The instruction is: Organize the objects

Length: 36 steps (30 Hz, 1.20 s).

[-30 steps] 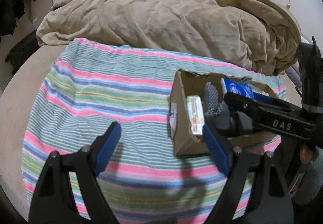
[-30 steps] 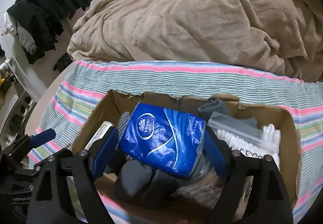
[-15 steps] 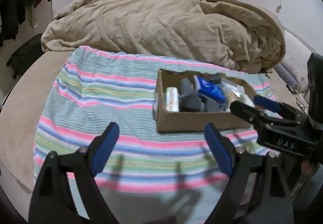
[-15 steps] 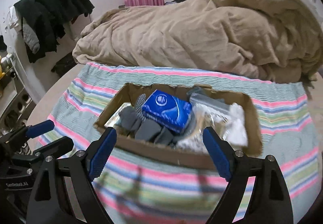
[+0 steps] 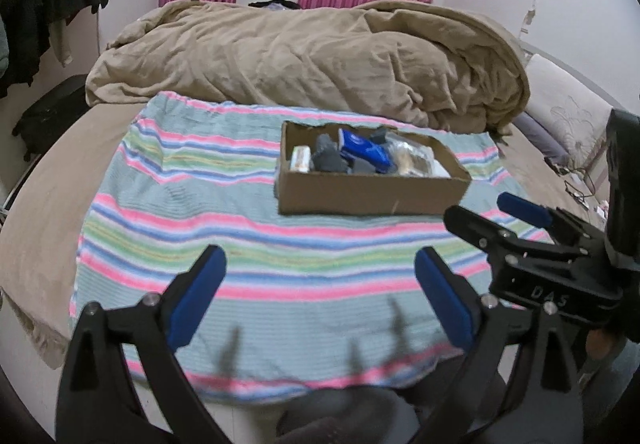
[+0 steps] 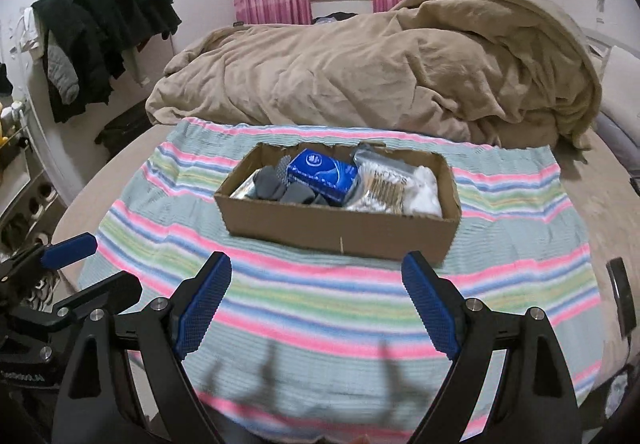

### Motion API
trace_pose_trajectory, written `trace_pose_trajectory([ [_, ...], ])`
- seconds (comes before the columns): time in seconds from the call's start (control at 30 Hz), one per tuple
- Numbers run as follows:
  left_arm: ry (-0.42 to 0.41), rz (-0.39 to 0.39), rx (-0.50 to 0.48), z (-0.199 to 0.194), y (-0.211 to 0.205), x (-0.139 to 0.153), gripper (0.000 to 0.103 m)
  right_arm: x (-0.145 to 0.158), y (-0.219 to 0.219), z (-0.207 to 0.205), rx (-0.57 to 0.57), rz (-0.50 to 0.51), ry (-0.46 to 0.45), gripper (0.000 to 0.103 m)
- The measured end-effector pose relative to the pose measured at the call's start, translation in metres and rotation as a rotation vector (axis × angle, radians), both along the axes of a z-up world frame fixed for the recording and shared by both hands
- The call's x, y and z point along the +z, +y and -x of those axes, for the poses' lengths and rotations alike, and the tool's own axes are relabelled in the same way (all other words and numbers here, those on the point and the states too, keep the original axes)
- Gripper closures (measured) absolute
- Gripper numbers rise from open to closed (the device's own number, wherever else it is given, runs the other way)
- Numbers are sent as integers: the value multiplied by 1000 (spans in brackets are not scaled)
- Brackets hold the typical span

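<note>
A shallow brown cardboard box (image 6: 340, 232) sits on a pink, green and blue striped blanket (image 6: 320, 308) spread over the bed. Inside lie a blue tissue pack (image 6: 322, 173), grey socks (image 6: 274, 185) and clear bags. The left tongs (image 5: 320, 294) are opening, empty; the right tongs (image 6: 316, 304) stand wide, empty. Everything appears boxed, so sorting looks finished; next likely means checking for strays.
</note>
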State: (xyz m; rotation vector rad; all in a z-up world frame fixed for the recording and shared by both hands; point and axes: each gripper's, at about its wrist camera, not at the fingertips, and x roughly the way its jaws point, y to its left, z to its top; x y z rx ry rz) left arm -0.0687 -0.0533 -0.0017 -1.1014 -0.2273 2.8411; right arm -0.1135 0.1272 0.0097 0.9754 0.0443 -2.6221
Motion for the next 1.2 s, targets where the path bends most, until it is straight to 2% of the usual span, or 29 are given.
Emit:
trace_pose_trajectory([
  [0.23,7,-10,8,-33,3,4,6,6,8,-35,-14,11,28,14],
  [0.5,48,16,11,-60,13,16,6,16,19,-66,-31,31,53,14],
  [0.87,73,42,4,-73,23,27,6,24,24,-80,-30,37,76,14],
  [1.2,72,65,18,-72,22,22,6,20,27,-80,-39,36,68,14],
])
